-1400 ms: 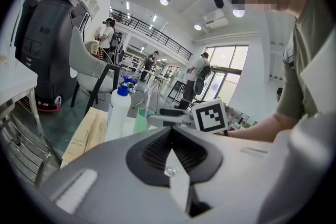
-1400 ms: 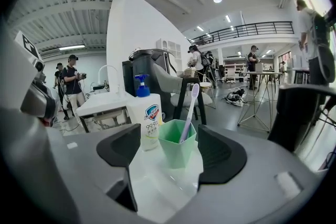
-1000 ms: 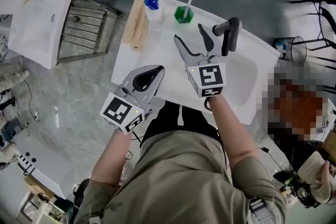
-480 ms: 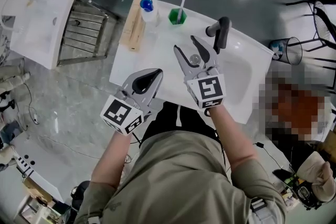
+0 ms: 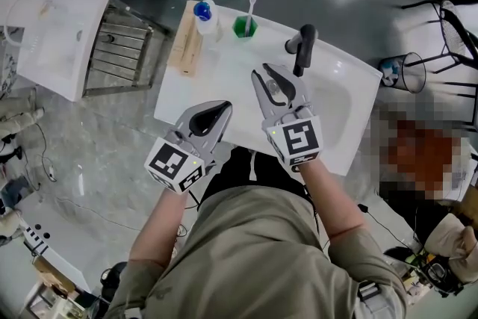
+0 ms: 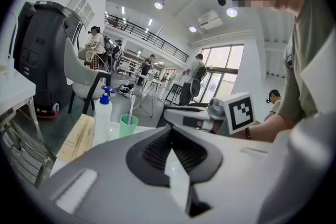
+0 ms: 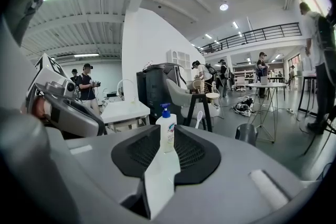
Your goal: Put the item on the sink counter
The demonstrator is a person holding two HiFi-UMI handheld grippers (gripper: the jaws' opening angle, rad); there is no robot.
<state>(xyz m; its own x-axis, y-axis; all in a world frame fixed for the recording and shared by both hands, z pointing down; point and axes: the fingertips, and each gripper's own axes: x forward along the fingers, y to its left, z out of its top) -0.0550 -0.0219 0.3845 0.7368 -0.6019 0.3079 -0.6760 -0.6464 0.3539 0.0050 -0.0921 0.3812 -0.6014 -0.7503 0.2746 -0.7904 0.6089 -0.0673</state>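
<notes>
Green cup (image 5: 243, 27) with toothbrush (image 5: 252, 2) stands upright at the sink counter's (image 5: 216, 75) far edge, just beside a soap bottle (image 5: 202, 13). Both forearms reach forward over the near edge, with the grippers tilted slightly downward. Right gripper (image 5: 270, 77): jaws narrow, just closing, nothing between them, well apart from the cup. Left gripper (image 5: 221, 110): jaws together, empty.

We count two grippers: the left gripper (image 5: 219, 107) and the right gripper (image 5: 270, 74). There is one sink counter (image 5: 179, 93), and on it we find one black faucet (image 5: 301, 48), one pump bottle (image 5: 202, 15), one green cup (image 5: 243, 28), one toothbrush (image 5: 252, 2) and one tan carton (image 5: 187, 48). On the floor we count one wire bin (image 5: 407, 71).
</notes>
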